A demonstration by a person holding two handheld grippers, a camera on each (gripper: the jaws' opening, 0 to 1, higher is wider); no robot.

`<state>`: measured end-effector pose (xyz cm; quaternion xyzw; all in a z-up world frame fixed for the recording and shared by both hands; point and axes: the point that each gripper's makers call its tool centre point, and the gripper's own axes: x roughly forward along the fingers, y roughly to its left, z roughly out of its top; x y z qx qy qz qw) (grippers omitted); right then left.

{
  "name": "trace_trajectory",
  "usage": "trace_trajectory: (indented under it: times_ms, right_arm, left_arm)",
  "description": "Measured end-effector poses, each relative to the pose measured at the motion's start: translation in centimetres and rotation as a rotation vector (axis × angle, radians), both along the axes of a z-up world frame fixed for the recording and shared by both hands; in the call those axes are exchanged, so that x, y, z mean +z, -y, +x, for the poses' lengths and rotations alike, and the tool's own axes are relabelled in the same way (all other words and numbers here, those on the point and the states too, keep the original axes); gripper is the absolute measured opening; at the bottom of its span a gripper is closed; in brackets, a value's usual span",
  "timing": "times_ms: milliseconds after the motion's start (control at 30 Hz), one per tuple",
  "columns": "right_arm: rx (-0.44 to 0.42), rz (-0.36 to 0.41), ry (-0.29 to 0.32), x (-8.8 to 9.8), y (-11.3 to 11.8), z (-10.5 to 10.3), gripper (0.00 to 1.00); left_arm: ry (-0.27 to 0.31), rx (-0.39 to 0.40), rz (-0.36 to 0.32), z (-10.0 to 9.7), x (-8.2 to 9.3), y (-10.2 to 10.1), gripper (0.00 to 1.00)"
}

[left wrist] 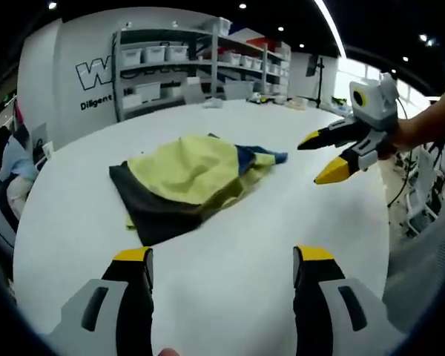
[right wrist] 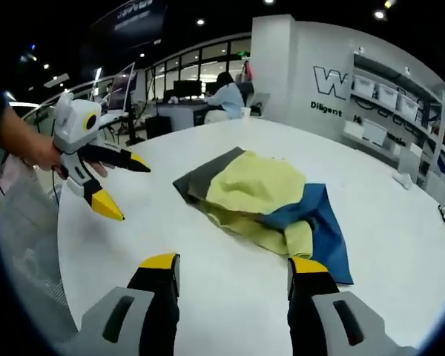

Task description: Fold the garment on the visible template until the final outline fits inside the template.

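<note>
- On the round white table (left wrist: 230,267), a crumpled cloth garment in pale yellow, dark grey and blue (left wrist: 193,182) lies bunched in a heap, well ahead of both my claws; I can't make out any template outline beneath it.
- My left gripper (left wrist: 222,268) hangs above bare tabletop with its jaws spread apart and nothing between them.
- My right gripper (right wrist: 233,273) is likewise spread wide and empty, the blue part of the garment just beyond its right jaw.
- I judge the folding has barely begun: the cloth first needs spreading flat.
- Next I would reach for two outer edges, likely the grey corner and the blue hem.
- Around: shelving with storage bins (left wrist: 200,63) by the wall, a seated person at a desk (right wrist: 224,95); nothing blocks my reach.
</note>
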<state>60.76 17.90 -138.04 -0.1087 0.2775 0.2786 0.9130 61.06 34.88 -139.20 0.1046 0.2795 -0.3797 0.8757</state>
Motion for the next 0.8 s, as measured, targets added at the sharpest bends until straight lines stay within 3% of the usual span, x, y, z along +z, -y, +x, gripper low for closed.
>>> trace_trajectory:
  times_ms: [100, 533, 667, 800]
  right_arm:
    - [0.001, -0.064, -0.012, -0.7, 0.5, 0.7, 0.49]
    - [0.019, -0.117, 0.015, -1.8, 0.7, 5.1, 0.46]
    - [0.032, -0.124, 0.03, -1.7, 0.4, 6.3, 0.45]
    - [0.107, -0.206, 0.047, -2.3, 0.2, 7.5, 0.43]
  left_arm:
    - [-0.002, 0.0, 0.003, 0.8, -0.3, 0.1, 0.7]
    - [-0.003, -0.028, 0.059, 4.0, -1.9, 0.8, 0.64]
    - [0.022, -0.042, 0.101, 5.5, -2.3, 0.7, 0.59]
    - [0.058, -0.103, 0.167, 6.9, -2.8, 0.8, 0.55]
